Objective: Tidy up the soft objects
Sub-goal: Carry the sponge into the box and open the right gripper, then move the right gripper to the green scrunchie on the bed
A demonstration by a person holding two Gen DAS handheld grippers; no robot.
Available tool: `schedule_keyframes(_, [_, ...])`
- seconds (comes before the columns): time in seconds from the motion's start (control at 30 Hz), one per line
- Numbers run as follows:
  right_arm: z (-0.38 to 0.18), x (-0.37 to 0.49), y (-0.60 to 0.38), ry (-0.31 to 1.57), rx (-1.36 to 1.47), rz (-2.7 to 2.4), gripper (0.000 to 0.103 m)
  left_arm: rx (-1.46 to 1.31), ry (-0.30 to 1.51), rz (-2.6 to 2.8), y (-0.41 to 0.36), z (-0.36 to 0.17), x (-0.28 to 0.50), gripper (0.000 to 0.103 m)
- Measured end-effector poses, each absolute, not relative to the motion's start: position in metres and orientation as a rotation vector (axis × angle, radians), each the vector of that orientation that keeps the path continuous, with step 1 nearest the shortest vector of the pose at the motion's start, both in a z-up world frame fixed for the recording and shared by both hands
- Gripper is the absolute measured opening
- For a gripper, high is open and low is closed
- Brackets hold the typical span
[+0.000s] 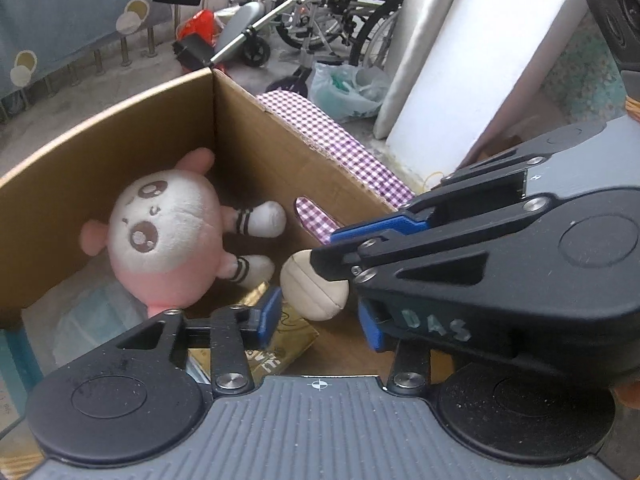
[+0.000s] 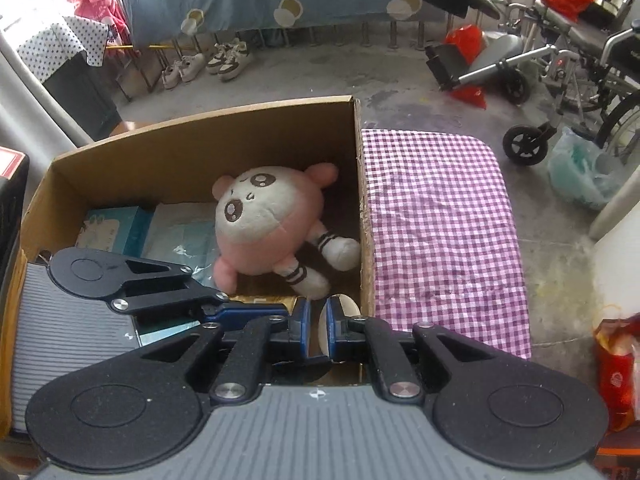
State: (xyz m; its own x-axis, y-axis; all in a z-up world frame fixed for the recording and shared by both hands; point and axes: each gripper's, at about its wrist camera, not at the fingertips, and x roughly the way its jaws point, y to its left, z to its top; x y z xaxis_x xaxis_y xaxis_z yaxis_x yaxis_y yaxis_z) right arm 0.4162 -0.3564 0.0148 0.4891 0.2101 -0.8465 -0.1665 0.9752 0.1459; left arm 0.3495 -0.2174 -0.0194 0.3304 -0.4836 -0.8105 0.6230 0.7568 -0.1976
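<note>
My right gripper [image 2: 319, 330] was pinched shut on a small cream ball [image 1: 313, 290], held just inside the cardboard box [image 2: 192, 148]. My left gripper [image 1: 320, 318] hung parted beside it, nothing pressed between its pads. The pink plush doll [image 2: 256, 224] lay ahead of both jaws, on the box floor.

Soft, even daylight fills both views, brightest at the upper left of the right wrist view, where the window area washes out to white; shadows are faint, deepest inside the open brown cardboard box [image 2: 192, 148]. Fisheye distortion bends the box's rim and the purple-and-white checked cloth [image 2: 440, 240] towards the edges; the white upright panel [image 1: 472, 52] glares, nearly featureless; the near black gripper housings look slightly soft.
</note>
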Motion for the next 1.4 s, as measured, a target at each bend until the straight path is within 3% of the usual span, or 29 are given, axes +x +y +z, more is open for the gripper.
schedule_keyframes(0.3, [0.065, 0.371, -0.383, 0.871, 0.21, 0.308, 0.011, 0.111, 0.892, -0.682, -0.185, 0.028, 0.317, 0.086])
schedule_keyframes(0.4, [0.089, 0.332, -0.393, 0.782, 0.263, 0.339, 0.024, 0.087, 0.838, -0.674, -0.17, 0.05, 0.298, 0.098])
schedule_keyframes(0.57, [0.119, 0.266, -0.406, 0.645, 0.295, 0.359, 0.046, 0.038, 0.752, -0.675, -0.137, 0.085, 0.257, 0.102])
schedule_keyframes(0.63, [0.126, 0.24, -0.408, 0.604, 0.301, 0.369, 0.049, -0.002, 0.718, -0.672, -0.124, 0.095, 0.239, 0.102])
schedule_keyframes(0.97, [0.095, 0.167, -0.403, 0.584, 0.398, 0.418, 0.05, -0.067, 0.68, -0.623, -0.068, 0.071, 0.161, 0.103])
schedule_keyframes(1.4, [-0.039, 0.178, -0.341, 0.92, 0.532, 0.415, 0.05, 0.144, 0.84, -0.516, -0.081, -0.049, 0.117, 0.102])
